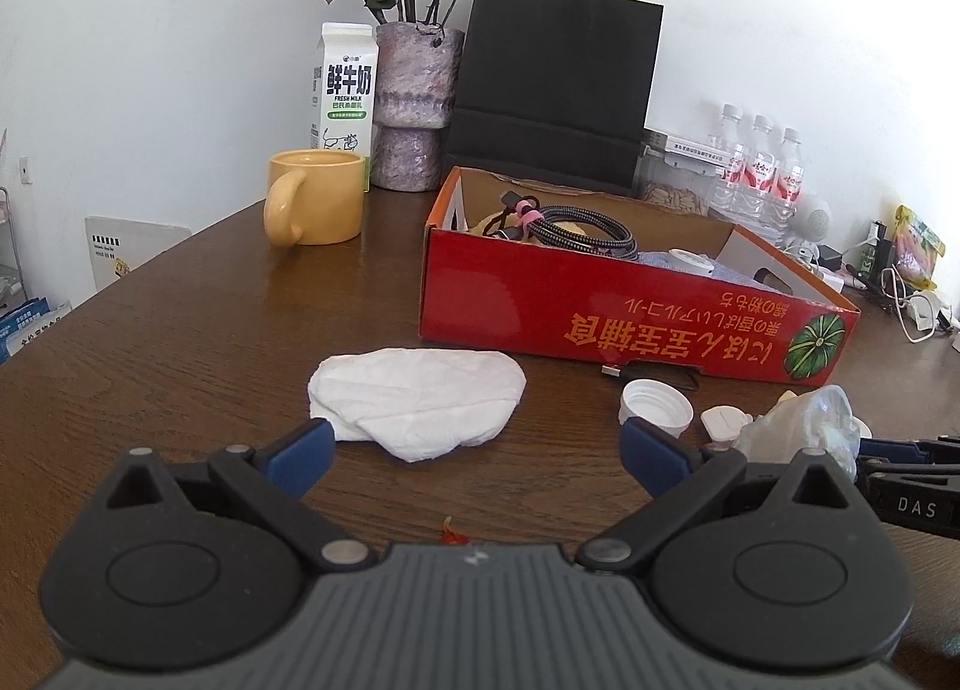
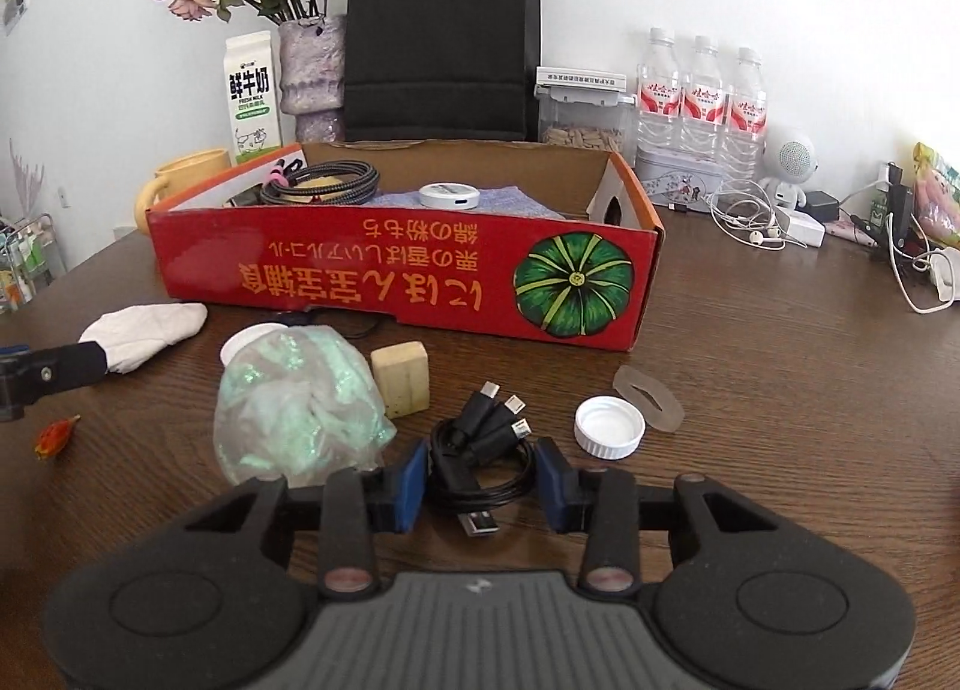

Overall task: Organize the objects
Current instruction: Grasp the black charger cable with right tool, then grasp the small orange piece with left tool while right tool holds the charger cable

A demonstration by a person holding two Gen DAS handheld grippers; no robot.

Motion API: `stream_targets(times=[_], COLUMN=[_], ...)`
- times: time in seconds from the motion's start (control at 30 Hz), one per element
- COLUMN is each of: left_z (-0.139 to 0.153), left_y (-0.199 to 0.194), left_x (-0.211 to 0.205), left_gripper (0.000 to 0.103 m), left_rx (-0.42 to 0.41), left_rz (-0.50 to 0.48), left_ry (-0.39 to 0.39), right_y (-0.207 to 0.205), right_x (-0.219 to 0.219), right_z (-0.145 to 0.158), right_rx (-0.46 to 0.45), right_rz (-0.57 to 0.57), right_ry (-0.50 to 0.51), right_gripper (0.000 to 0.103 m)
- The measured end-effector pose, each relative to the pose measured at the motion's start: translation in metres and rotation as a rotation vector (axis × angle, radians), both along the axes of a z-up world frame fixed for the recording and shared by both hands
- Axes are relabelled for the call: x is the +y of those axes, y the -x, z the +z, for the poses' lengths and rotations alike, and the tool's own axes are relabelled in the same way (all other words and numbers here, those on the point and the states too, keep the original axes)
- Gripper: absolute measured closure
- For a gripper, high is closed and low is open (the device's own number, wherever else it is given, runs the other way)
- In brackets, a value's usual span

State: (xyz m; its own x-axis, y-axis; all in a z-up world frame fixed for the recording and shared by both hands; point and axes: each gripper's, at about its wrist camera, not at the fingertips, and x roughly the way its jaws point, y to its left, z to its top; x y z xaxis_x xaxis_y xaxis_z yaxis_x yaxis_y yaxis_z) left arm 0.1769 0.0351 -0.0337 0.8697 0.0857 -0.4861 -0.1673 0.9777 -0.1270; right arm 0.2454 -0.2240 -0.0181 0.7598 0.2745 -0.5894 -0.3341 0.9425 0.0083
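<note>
Coiled black cable [image 2: 480,468] with the multi-plug ends is what's in play right now, sitting on the brown table [image 2: 780,390] in front of the red cardboard box [image 2: 396,276], right between the fingers of the right gripper [image 2: 483,489].

Going left to right: the left gripper [image 1: 474,450] hangs low over the table with its jaws spread wide and nothing in them, the crumpled white tissue [image 1: 420,399] lying just ahead of it. Next comes a scrunched plastic bag [image 2: 297,408] with greenish stuff inside, touching or nearly touching the right gripper's left finger, then a small tan block [image 2: 401,381] behind it. Then the cable coil, with the blue pads [image 2: 411,486] partly closed in around it. They look right up against the loops, but I can't say for sure they're actually squeezing yet. Further right there's a white bottle cap [image 2: 609,426] and a frosted ring-shaped piece [image 2: 648,396].

My take for doing this grab well: pinch across the whole bundle so no loop slips out, keep the USB plug [image 2: 479,523] from snagging underneath, and don't trap the bag's edge. The box already holds a braided cable [image 2: 336,183], so that's presumably where this goes.
</note>
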Motion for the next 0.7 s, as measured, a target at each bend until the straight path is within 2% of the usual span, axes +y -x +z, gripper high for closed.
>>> stream_targets(times=[0.1,0.23,0.3,0.53,0.67,0.7], left_z=[0.0,0.0,0.0,-0.001,0.001,0.002], left_y=[0.001,0.001,0.002,0.002,0.011,0.014], left_x=[0.002,0.004,0.004,0.005,0.001,0.002], left_gripper=[0.0,0.0,0.0,0.0,0.0,0.0], left_rx=[-0.002,-0.002,-0.002,0.007,0.043,0.057], left_rz=[0.002,0.005,0.005,0.017,0.026,0.026], left_ry=[0.008,0.019,0.018,0.016,-0.058,-0.055], right_y=[0.012,0.035,0.041,0.043,0.045,0.046], right_x=[-0.005,-0.018,-0.022,-0.023,-0.022,-0.022], right_z=[0.007,0.017,0.02,0.024,0.023,0.023], right_rx=[-0.08,-0.233,-0.267,-0.278,-0.279,-0.281], right_rz=[-0.021,-0.062,-0.068,-0.056,-0.054,-0.053], right_ry=[-0.026,-0.089,-0.106,-0.108,-0.11,-0.109], right_gripper=[0.066,0.066,0.066,0.066,0.066,0.066])
